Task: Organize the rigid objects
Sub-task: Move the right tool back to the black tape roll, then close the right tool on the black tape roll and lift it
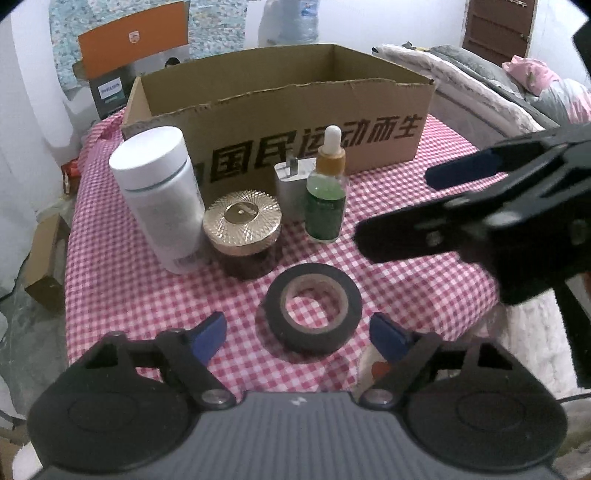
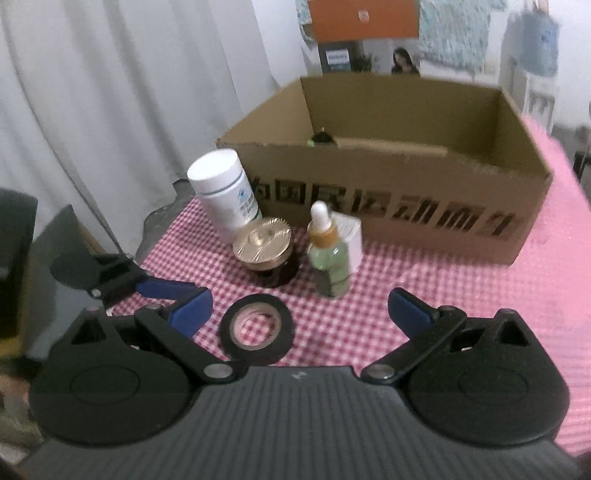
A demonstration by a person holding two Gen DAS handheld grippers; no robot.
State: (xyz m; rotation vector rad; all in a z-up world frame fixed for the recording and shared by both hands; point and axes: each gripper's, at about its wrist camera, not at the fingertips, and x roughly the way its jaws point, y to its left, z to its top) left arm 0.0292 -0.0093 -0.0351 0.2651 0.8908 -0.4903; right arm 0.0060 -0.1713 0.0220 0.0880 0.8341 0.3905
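Observation:
A black tape roll [image 1: 314, 314] lies flat on the checked cloth [image 1: 406, 295], just ahead of and between the blue pads of my open left gripper [image 1: 298, 338]; the pads stand clear of it. Behind it stand a gold-lidded jar [image 1: 242, 225], a tall white bottle [image 1: 159, 192], a green dropper bottle [image 1: 327, 199] and a white charger plug [image 1: 290, 188]. An open cardboard box [image 1: 280, 110] sits at the back. My right gripper [image 2: 301, 312] is open and holds nothing, with the tape roll [image 2: 258, 328] low to its left and the dropper bottle [image 2: 328, 258] ahead. It hovers right of the bottles.
A small dark object [image 2: 321, 138] shows inside the cardboard box [image 2: 388, 206]. A bed with blankets [image 1: 480, 81] lies to the right, an orange carton [image 1: 133, 33] behind, a small box on the floor [image 1: 44, 266] to the left. White curtain [image 2: 110, 110] hangs left.

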